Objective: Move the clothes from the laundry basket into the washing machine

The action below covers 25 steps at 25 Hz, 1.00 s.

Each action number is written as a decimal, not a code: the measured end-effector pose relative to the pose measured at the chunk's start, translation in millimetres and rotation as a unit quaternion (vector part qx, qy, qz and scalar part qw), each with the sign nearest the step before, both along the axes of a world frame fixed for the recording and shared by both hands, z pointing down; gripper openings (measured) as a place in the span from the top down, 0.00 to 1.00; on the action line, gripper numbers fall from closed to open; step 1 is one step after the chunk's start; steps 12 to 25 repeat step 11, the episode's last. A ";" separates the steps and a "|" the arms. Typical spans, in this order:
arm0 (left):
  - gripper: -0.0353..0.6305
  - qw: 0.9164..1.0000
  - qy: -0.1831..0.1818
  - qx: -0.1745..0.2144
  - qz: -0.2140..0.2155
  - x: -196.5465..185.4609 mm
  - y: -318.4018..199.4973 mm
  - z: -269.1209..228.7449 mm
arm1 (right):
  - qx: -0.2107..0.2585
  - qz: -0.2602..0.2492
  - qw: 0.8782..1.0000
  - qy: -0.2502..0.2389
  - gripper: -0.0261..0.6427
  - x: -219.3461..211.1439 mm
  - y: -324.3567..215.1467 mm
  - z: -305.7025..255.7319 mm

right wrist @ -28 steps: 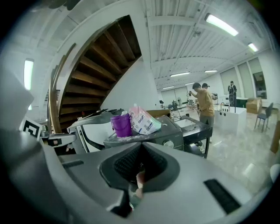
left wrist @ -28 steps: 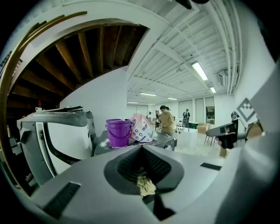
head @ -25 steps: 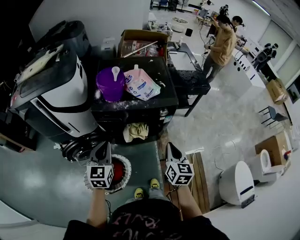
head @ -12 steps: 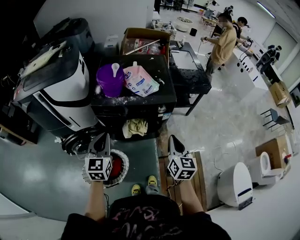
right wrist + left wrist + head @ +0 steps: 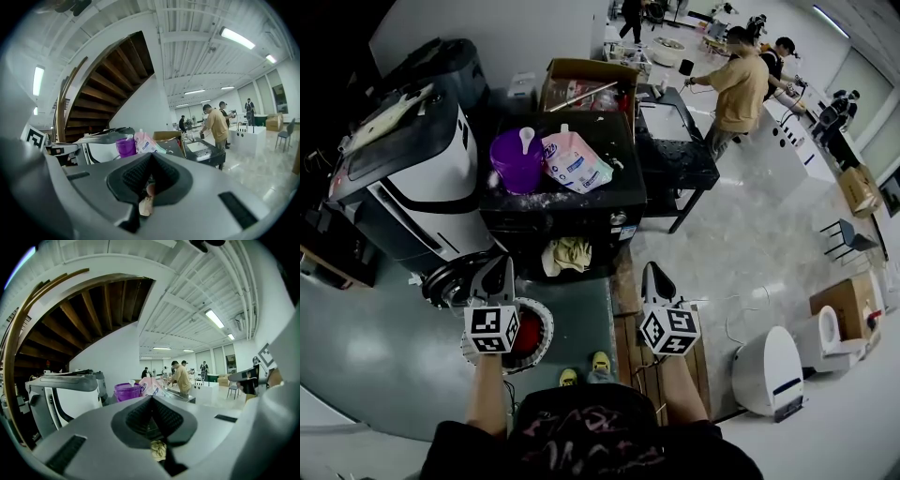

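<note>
**Head view.** The red clothes (image 5: 528, 336) lie in the white round laundry basket (image 5: 547, 317) on the floor, below and just behind the jaws of the left gripper (image 5: 499, 270) and partly covered by its marker cube. We judge this load to be soft, light and limp. It will drape and stretch rather than lift as one piece, and it may drag neighbouring items along. We would take hold of a raised fold at the top of the heap, clear of the basket rim. The right gripper (image 5: 653, 277) is held alongside, well apart from the basket. Both forearms reach forward, side by side. A pale yellow cloth (image 5: 568, 255) hangs at the front of the black box-shaped machine (image 5: 581, 211), ahead of and between the two sets of jaws.

**Left gripper view.** The jaws are fully closed, pad against pad, with nothing pinched. The gripper points roughly level. The yellow cloth (image 5: 158, 449) shows through the notch under the pads, ahead and not touching.

**Right gripper view.** The jaws are likewise closed and empty, with the same near-level aim. We see a pale patch in the notch but cannot identify it. The basket is out of frame.
</note>
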<state>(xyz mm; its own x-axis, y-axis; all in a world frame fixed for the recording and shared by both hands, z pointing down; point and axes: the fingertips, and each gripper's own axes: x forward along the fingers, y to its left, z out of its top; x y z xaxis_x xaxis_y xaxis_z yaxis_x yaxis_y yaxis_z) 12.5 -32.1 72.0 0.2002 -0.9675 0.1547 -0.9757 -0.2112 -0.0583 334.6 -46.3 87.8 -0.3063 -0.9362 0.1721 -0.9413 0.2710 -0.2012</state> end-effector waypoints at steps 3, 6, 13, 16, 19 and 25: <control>0.93 1.000 0.000 0.004 -0.005 -1.0 -1.1 -3.2 | 0.003 0.000 1.000 0.001 0.96 1.4 -1.2 -2.8; 0.93 1.000 0.005 0.007 -0.012 -4.8 -1.6 -5.3 | 0.007 -0.002 1.000 0.003 0.96 1.5 -2.8 -6.8; 0.93 1.000 0.003 0.010 -0.018 -7.7 -1.1 -9.4 | 0.014 -0.001 1.000 0.003 0.96 2.7 -5.1 -14.8; 0.93 1.000 0.003 0.010 -0.018 -7.7 -1.1 -9.4 | 0.014 -0.001 1.000 0.003 0.96 2.7 -5.1 -14.8; 0.93 1.000 0.003 0.010 -0.018 -7.7 -1.1 -9.4 | 0.014 -0.001 1.000 0.003 0.96 2.7 -5.1 -14.8; 0.93 1.000 0.003 0.010 -0.018 -7.7 -1.1 -9.4 | 0.014 -0.001 1.000 0.003 0.96 2.7 -5.1 -14.8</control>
